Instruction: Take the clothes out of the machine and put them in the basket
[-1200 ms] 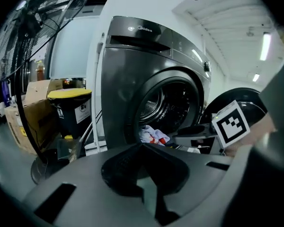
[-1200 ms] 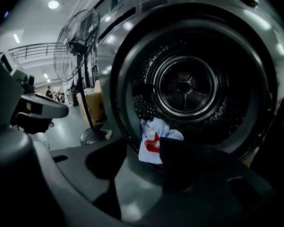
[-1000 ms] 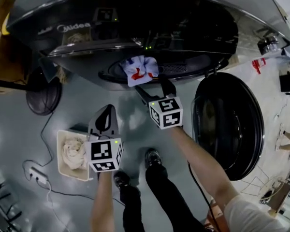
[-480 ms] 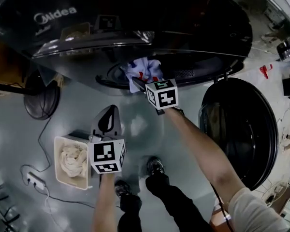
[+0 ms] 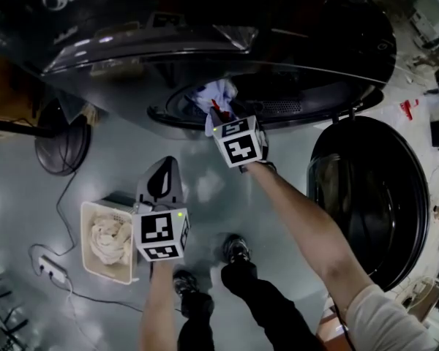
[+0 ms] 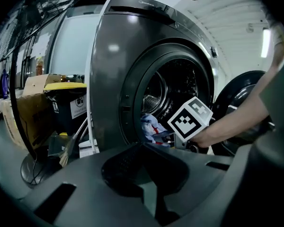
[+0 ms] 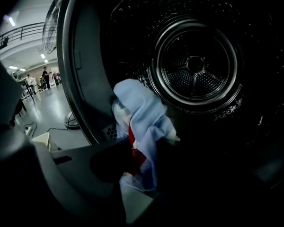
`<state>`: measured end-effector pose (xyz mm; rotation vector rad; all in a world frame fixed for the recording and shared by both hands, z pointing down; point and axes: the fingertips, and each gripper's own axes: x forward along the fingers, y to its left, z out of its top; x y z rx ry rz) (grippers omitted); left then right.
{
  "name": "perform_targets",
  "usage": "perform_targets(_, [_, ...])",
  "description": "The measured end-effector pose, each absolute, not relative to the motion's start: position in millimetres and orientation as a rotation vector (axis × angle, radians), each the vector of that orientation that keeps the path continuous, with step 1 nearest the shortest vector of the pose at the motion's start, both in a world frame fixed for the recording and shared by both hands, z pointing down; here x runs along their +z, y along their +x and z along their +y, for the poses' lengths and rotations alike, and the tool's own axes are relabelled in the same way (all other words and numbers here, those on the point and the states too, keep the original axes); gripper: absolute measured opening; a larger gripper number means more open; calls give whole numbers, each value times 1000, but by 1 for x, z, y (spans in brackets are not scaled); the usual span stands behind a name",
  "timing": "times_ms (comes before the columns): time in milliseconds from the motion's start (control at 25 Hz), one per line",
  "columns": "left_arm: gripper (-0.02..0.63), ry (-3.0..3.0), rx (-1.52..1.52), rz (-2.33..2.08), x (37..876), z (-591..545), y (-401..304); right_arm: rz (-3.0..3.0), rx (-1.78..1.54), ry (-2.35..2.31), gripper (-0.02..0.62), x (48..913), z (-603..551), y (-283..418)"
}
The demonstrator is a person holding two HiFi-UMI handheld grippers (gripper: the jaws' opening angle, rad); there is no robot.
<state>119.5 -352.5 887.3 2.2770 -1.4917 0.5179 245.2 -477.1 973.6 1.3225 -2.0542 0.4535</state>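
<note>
While in closing right gripper (image 7: 132,161), garment (image 7: 144,112)

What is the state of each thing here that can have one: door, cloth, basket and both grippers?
door: wide open.
cloth: at the drum mouth, between the right gripper jaws.
basket: holds clothes.
left gripper: shut, empty.
right gripper: jaws closing on the cloth.

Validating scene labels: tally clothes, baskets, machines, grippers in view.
Clothes: 2 (blue-white cloth at the drum mouth, cream cloth in the basket)
Baskets: 1
Washing machine: 1
Grippers: 2 (left gripper; right gripper, jaws closing on the blue-white cloth)
Total: 6
</note>
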Motion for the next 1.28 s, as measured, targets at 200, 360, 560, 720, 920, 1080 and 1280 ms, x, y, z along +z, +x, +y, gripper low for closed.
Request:
perform_targets(200, [18, 2277, 521, -1479, 888, -347, 125, -2078, 483, 1283, 99, 970, -470, 247])
perform_targets(360, [18, 2267, 536, -1483, 883, -343, 126, -2118, 444, 1316, 96, 947, -458, 254])
perform_targets(560, [18, 2268, 541, -1472, 857, -341, 127, -2153, 421, 1349, 95, 905, -425, 263])
perform_targets(720, [18, 2296, 544, -1466, 821, -334, 127, -2153, 423, 1378, 94, 866, -389, 272])
perform_targets(920, [18, 2319, 522, -1466, 779, -325, 126, -2155, 413, 1414, 94, 822, -356, 280])
perform_targets(1080, [18, 2323, 517, -1453, 755, -310, 122, -2171, 380, 1448, 94, 778, -333, 279])
perform_targets(1280, [18, 2311, 489, -1460, 728, -289, 108, -2201, 315, 1476, 94, 725, -311, 268])
